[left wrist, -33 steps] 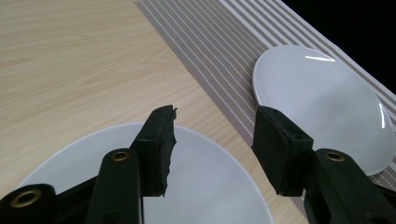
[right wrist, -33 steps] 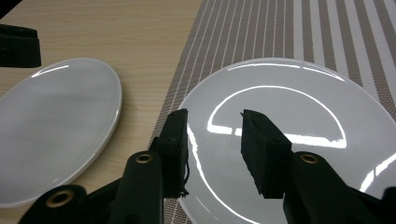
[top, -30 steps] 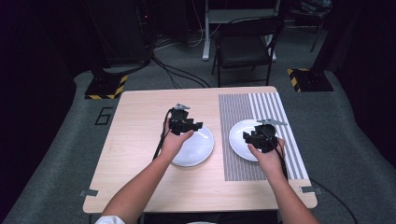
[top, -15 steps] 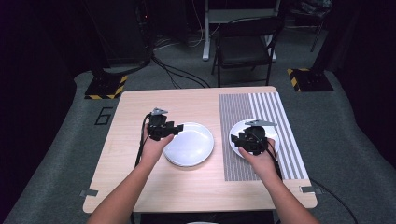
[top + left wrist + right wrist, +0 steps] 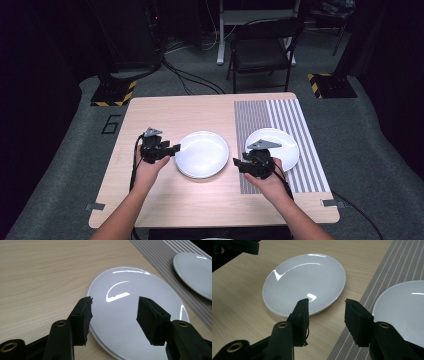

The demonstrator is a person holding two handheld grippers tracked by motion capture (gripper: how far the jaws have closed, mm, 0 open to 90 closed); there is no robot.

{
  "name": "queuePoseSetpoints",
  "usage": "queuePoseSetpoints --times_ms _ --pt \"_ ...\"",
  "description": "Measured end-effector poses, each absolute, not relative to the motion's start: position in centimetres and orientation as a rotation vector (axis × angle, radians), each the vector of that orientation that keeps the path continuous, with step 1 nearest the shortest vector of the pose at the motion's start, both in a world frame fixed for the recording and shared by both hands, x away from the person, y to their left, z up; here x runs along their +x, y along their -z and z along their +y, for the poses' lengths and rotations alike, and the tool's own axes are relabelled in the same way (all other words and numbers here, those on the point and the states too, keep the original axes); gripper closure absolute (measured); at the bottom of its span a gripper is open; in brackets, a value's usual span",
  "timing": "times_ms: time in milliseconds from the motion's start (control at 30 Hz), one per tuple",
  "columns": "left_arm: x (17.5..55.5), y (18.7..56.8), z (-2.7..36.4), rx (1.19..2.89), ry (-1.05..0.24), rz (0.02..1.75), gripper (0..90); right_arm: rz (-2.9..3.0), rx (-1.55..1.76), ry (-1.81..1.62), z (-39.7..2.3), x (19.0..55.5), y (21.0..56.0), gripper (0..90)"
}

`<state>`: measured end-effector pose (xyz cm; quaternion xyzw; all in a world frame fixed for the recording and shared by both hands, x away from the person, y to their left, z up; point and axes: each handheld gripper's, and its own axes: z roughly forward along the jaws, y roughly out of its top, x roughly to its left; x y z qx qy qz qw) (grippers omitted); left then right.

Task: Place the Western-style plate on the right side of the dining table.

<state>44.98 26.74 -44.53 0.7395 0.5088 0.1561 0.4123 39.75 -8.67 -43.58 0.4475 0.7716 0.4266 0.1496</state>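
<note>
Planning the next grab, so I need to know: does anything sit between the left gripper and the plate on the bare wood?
Nothing visible does. The left gripper sits right at the left rim of the plate, jaws open and empty, having just been opening, with bare table around it.

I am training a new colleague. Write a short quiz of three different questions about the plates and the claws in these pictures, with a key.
1. True or false: the left claw grips the white plate on the bare wood.
2. Which surface is under the other white plate? A) bare wood B) striped mat C) chair seat
3. Fill in: in the high view, the right claw hovers between the two ____.

Key
1. False. Its pads stand apart, beside the plate's rim, with nothing pressed.
2. B, the striped mat.
3. plates
</note>
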Motion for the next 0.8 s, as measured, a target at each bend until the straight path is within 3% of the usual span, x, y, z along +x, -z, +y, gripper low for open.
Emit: queuePoseSetpoints --times_ms 800 --pt "43.0 49.5 29.0 1.928 -0.437 1.296 40.0 2.352 1.085 -1.214 -6.3 38.0 48.2 49.7"
